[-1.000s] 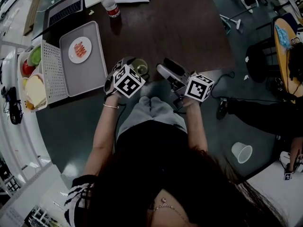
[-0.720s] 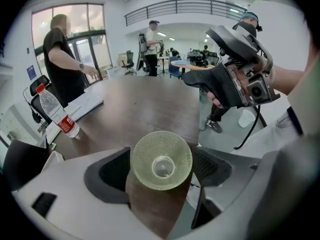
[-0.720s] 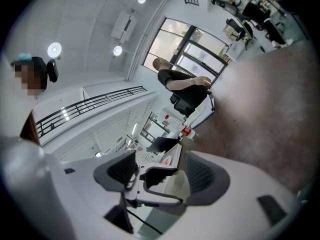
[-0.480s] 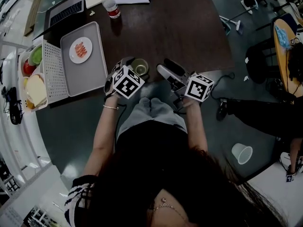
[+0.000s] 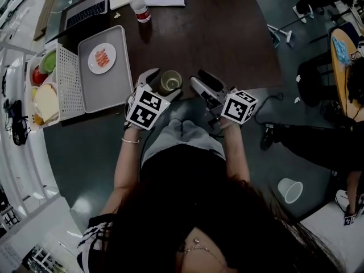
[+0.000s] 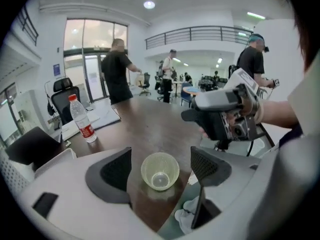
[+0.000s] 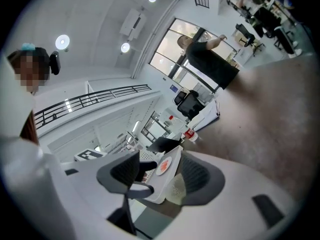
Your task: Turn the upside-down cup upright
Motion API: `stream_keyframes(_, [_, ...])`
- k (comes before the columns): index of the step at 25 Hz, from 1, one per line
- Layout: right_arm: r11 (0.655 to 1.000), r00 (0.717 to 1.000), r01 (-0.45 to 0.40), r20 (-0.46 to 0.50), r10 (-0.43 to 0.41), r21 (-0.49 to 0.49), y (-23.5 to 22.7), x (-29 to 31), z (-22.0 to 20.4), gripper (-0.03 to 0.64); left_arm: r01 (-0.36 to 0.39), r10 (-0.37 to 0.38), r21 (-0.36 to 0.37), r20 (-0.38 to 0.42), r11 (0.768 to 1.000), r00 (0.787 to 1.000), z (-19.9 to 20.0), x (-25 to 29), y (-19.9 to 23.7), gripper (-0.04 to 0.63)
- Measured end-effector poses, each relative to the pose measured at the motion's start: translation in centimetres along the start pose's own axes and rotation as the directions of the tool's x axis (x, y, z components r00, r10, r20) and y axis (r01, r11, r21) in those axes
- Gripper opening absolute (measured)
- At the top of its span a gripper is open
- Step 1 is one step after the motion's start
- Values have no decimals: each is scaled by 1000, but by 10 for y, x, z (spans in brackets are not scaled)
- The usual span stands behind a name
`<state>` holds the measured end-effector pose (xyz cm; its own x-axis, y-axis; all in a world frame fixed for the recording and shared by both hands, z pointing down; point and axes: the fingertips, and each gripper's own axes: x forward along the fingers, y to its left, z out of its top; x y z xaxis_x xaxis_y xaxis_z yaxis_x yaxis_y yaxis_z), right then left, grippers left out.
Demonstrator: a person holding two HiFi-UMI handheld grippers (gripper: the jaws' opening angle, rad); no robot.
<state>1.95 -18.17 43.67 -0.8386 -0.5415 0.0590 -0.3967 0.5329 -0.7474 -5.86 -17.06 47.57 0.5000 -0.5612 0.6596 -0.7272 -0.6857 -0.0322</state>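
The pale green translucent cup (image 5: 170, 82) stands upright, mouth up, on the dark brown table (image 5: 216, 33) near its front edge. In the left gripper view the cup (image 6: 160, 171) sits below and between the spread jaws, and neither pad touches it. My left gripper (image 5: 158, 78) is open, just left of the cup and above it. My right gripper (image 5: 194, 83) points at the cup from the right with a gap between them. Its jaws have just been closing a little, with nothing between them, and they are still open. Part of the cup (image 7: 175, 188) shows beyond the right gripper (image 7: 160, 166).
A grey tray (image 5: 111, 87) with a white plate of red food (image 5: 102, 58) lies left of the cup. A white perforated rack (image 5: 67, 84), food containers (image 5: 45, 104), a laptop (image 5: 85, 13) and a water bottle (image 5: 139, 5) are farther left and back. A paper cup (image 5: 291, 189) lies on the floor.
My left gripper has lifted and drawn back from the cup, which stays upright on the table and shows more fully. The right gripper has kept its place.
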Motion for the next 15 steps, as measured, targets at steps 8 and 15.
stream_keyframes(8, [989,997,59,47,-53,-135,8,4,11,156,-48,80,-169,187,984,979,25,-39,10,375])
stream_keyframes(15, [924,991,122,-9,-135,-362,14,10,4,121,-91,179,-280,306,956,935,35,-66,26,233])
